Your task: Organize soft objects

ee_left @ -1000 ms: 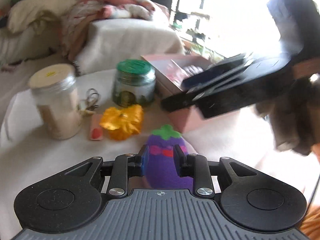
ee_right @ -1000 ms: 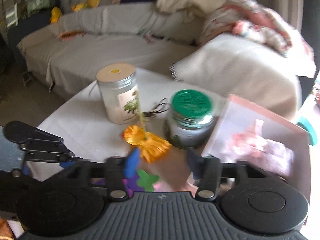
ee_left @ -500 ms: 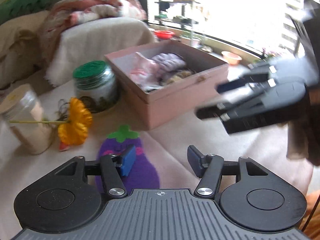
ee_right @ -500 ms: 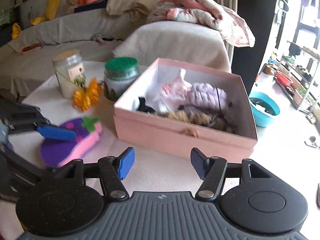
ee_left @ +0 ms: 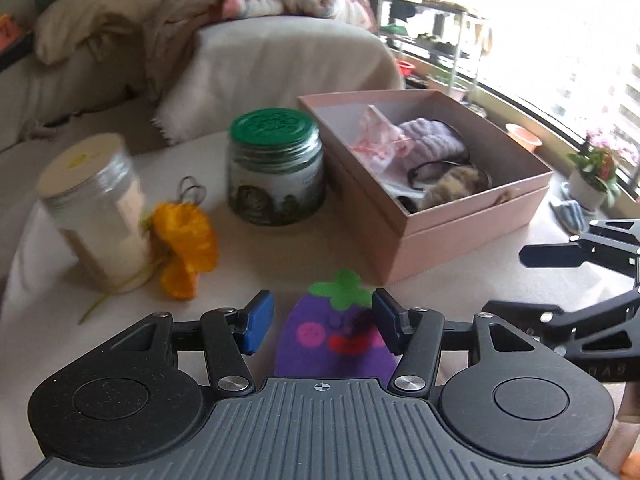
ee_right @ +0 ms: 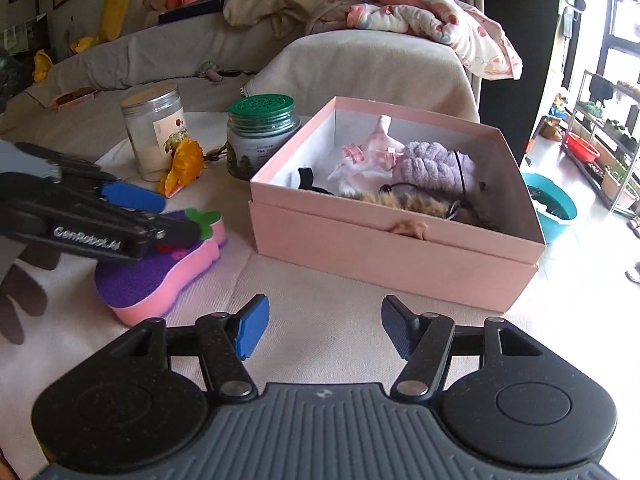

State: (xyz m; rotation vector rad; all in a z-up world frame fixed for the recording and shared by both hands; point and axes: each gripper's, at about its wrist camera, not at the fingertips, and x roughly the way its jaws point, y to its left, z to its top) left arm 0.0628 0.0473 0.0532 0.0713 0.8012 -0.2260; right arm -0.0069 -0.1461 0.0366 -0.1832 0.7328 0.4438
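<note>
Cloth-covered table, eggplant sponge between spread left gripper jaws

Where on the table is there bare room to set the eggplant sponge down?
Bare cloth lies between the eggplant sponge, the pink box and the right gripper. It is crowded by the white jar, orange flower and green-lidded jar. The box already holds soft items.
</note>
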